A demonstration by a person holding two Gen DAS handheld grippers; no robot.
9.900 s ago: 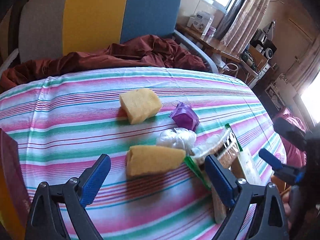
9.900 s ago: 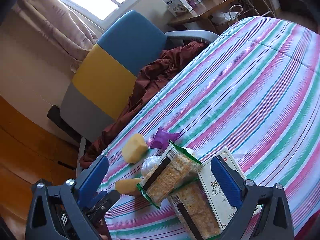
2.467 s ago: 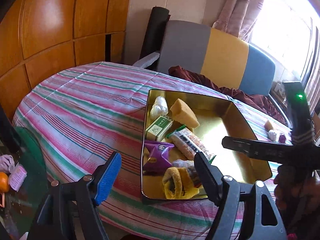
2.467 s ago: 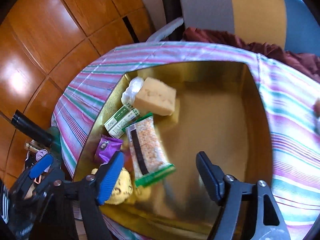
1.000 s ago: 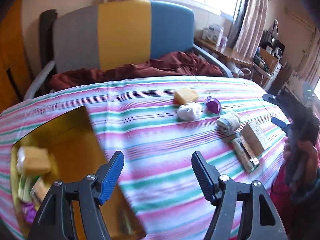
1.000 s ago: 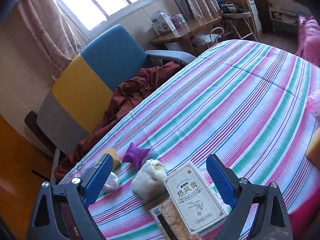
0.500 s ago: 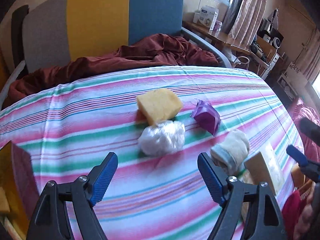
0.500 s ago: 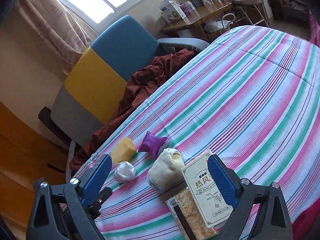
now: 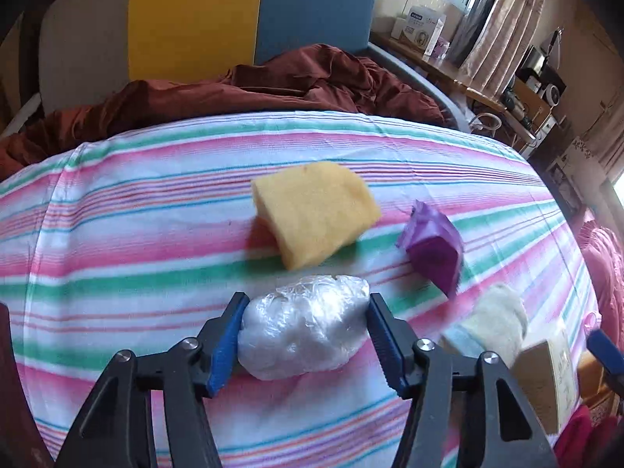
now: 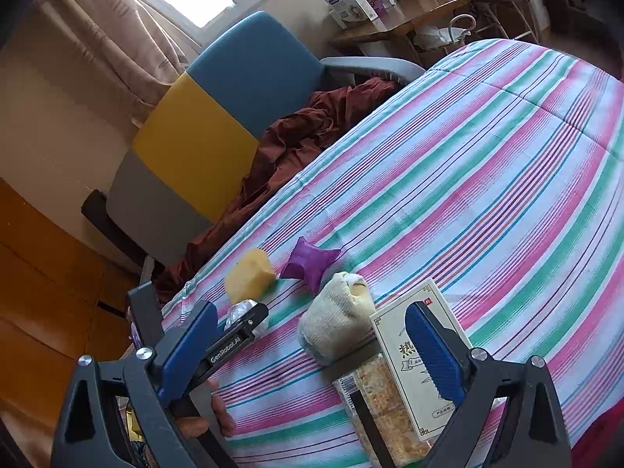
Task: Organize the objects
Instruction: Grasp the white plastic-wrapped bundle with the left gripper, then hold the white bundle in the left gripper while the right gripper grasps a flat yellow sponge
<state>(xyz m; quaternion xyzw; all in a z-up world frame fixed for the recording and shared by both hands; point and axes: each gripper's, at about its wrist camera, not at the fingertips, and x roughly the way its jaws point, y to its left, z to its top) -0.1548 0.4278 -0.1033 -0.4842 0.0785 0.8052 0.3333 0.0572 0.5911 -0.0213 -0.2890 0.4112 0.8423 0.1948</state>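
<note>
black-framed left tool (image 9: 304, 335) and right tool (image 10: 312, 341), blue pads, silver screws.

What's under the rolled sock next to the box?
The rolled sock lies on the striped tablecloth, its near end overlapping the dark edge of the cracker packet. It sits against the box. Anything beneath it is hidden.

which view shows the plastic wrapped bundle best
The left wrist view: the plastic-wrapped bundle fills the lower middle of the frame, with the left hand-held gripper closed against its two sides. In the right wrist view only a small part of it shows, mostly hidden behind the left gripper's finger, beside the sponge.
</note>
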